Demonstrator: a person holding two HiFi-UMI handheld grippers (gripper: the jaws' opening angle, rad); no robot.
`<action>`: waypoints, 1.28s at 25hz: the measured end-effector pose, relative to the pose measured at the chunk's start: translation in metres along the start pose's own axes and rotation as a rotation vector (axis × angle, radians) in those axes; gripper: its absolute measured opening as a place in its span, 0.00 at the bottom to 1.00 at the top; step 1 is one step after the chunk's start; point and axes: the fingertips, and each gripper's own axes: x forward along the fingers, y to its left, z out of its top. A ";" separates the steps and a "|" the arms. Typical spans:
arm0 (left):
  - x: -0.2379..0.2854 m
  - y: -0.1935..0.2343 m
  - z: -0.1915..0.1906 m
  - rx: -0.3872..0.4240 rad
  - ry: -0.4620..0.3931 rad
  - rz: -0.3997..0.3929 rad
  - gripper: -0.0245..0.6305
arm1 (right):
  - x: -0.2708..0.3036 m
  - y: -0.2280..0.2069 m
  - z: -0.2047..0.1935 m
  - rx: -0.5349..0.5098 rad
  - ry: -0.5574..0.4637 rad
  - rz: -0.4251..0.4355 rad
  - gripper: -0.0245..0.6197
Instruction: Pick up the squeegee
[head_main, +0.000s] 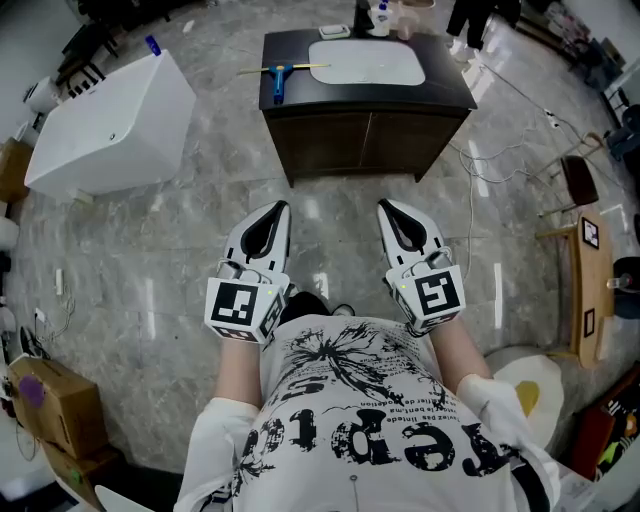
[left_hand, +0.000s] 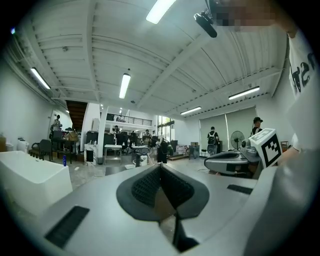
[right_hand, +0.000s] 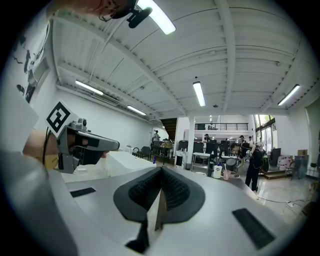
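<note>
The squeegee (head_main: 280, 74), with a blue handle and a thin yellowish blade, lies on the left part of the dark vanity top (head_main: 450, 90), beside the white basin (head_main: 366, 62). My left gripper (head_main: 275, 209) and right gripper (head_main: 388, 207) hover side by side close to my body, well short of the vanity, both pointing level towards it. Both are shut with nothing between the pads. In the left gripper view the left gripper (left_hand: 160, 167) shows its jaws pressed together; the right gripper (right_hand: 161, 171) looks the same in its own view. The squeegee shows in neither gripper view.
A white bathtub (head_main: 112, 118) stands at the left on the marble floor. Cables (head_main: 500, 160) trail on the floor right of the vanity. A wooden table (head_main: 588, 290) and a chair (head_main: 578, 178) stand at the right. Cardboard boxes (head_main: 45, 405) sit at the lower left. People stand far off in the hall.
</note>
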 end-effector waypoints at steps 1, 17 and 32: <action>0.003 -0.001 -0.002 -0.002 0.004 -0.006 0.06 | 0.000 -0.002 -0.001 0.005 -0.002 -0.005 0.06; 0.054 0.013 0.009 0.008 -0.037 -0.014 0.60 | 0.023 -0.045 -0.014 0.088 0.011 -0.062 0.06; 0.235 0.216 0.000 -0.043 -0.015 -0.014 0.60 | 0.268 -0.129 -0.019 0.063 0.056 -0.103 0.06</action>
